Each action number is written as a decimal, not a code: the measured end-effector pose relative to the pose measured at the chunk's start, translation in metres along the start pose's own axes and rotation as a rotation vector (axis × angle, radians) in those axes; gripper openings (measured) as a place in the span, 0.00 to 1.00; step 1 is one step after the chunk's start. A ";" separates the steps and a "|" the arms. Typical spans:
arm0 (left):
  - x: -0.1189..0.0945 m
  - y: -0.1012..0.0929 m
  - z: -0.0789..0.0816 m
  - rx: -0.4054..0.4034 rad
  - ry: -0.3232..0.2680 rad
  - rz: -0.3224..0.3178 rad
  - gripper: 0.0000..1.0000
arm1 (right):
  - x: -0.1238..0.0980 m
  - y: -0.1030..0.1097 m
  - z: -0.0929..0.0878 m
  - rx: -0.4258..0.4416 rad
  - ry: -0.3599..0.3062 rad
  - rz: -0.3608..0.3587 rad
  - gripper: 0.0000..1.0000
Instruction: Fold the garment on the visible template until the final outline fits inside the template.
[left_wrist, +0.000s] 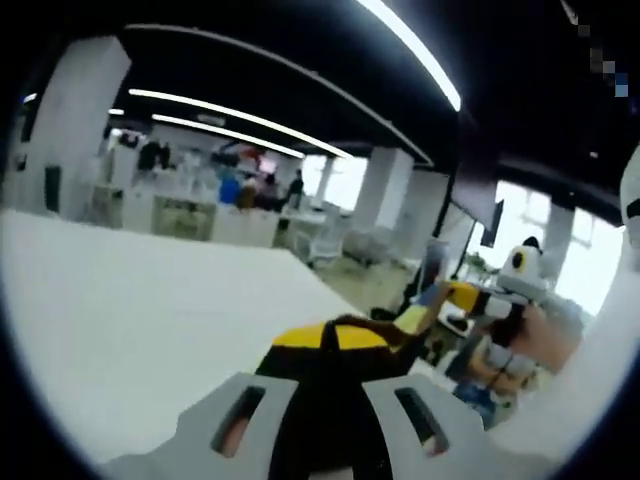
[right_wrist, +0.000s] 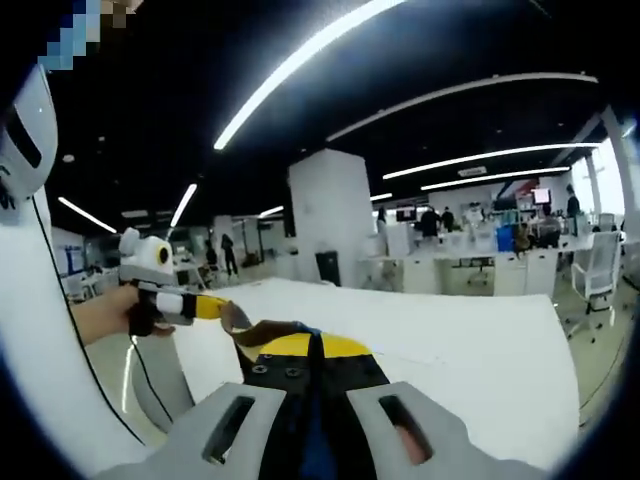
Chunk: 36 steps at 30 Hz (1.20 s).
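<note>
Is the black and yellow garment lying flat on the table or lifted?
Lifted: both grippers hold the garment stretched between them above the white table.

Grey slotted fingers (right_wrist: 240, 425); other gripper (right_wrist: 165, 290) white-yellow-black.

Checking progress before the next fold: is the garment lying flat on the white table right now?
No: in the right gripper view the black-and-yellow garment hangs lifted between both grippers, above the white table.

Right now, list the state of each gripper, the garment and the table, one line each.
left gripper: shut on the garment, lifted.
right gripper: shut on the garment, lifted.
garment: black and yellow, held up between both grippers, off the table.
table: white top, bare where it shows.
</note>
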<state>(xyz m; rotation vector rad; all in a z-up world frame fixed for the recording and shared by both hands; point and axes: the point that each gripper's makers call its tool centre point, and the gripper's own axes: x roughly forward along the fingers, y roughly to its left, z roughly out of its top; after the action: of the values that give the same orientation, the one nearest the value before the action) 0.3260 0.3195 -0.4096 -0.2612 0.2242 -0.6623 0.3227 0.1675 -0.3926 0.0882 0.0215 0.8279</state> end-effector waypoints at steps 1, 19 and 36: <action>-0.002 -0.001 0.004 -0.011 -0.013 -0.008 0.00 | -0.001 0.001 0.004 0.012 -0.014 0.006 0.01; -0.019 -0.042 0.032 -0.011 -0.035 -0.150 0.00 | -0.020 0.024 0.036 -0.146 -0.012 0.117 0.01; -0.043 -0.087 0.061 0.023 -0.086 -0.266 0.00 | -0.049 0.061 0.075 -0.183 -0.094 0.260 0.01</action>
<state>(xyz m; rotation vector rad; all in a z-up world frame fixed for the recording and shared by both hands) 0.2601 0.2905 -0.3201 -0.2992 0.0995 -0.9149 0.2484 0.1669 -0.3130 -0.0437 -0.1573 1.0810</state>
